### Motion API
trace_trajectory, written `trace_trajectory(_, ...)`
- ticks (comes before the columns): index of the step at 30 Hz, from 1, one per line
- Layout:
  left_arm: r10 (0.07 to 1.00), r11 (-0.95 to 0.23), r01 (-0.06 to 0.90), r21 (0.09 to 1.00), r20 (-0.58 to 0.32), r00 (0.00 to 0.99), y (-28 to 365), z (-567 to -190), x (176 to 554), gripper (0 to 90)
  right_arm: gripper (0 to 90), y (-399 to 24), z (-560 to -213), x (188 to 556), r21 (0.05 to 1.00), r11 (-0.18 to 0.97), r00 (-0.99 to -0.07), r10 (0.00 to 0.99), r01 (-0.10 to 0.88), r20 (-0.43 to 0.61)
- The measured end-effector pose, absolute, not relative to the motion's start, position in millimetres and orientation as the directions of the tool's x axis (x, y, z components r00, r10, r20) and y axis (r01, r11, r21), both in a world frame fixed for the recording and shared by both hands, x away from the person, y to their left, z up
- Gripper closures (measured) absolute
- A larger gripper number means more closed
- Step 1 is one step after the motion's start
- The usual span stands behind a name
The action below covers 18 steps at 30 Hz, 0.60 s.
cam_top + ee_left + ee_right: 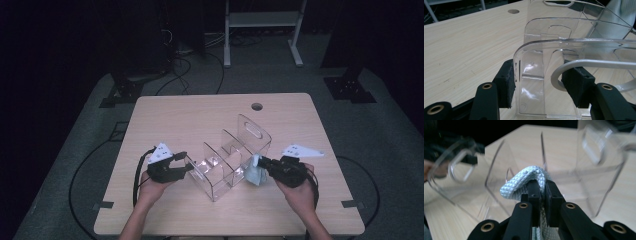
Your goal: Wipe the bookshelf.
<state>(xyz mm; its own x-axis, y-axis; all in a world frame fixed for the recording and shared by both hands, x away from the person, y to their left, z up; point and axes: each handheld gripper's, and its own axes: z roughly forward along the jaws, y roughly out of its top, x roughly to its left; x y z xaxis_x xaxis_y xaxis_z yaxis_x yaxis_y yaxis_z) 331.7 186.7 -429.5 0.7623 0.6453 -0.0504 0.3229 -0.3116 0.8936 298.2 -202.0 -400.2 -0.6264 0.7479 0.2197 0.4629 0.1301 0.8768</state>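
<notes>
The organiser (232, 157) was clear, glossy plastic; the cloth (524, 183) a pale blue, diamond-textured weave; the desk (190, 117) matt light wood grain; the tongs' pads (507, 83) matt black.

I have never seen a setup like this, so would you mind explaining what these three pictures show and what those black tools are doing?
A person sits at a wooden table and holds a hand-operated two-jaw gripper in each hand; there is no robot arm. The high view looks down from above the person. The other two pictures come from cameras riding on the grippers, looking along their black jaws. On the table stands a clear plastic organizer with upright dividers. The left gripper has its jaws around the organizer's end wall, steadying it. The right gripper is shut on a light blue cloth, held beside the organizer's other side.
</notes>
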Motion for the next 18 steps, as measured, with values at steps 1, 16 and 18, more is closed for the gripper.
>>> trace_trajectory(1, 0.644, -0.315, 0.322, 0.893, -0.048, 0.763, 186, -429, 331, 45.6, 83.9, -202, -393, 300, 0.886, 0.124, -0.629, 0.748, 0.447, 0.213)
trace_trajectory(16, 0.636, -0.325, 0.316, 0.891, -0.042, 0.770, 185, -429, 332, 45.6, 69.9, -187, -390, 334, 0.853, 0.235, -0.654, 0.740, 0.466, 0.154)
trace_trajectory(18, 0.636, -0.325, 0.317, 0.891, -0.042, 0.770, 185, -429, 332, 45.5, 69.5, -188, -391, 334, 0.851, 0.237, -0.661, 0.734, 0.469, 0.159)
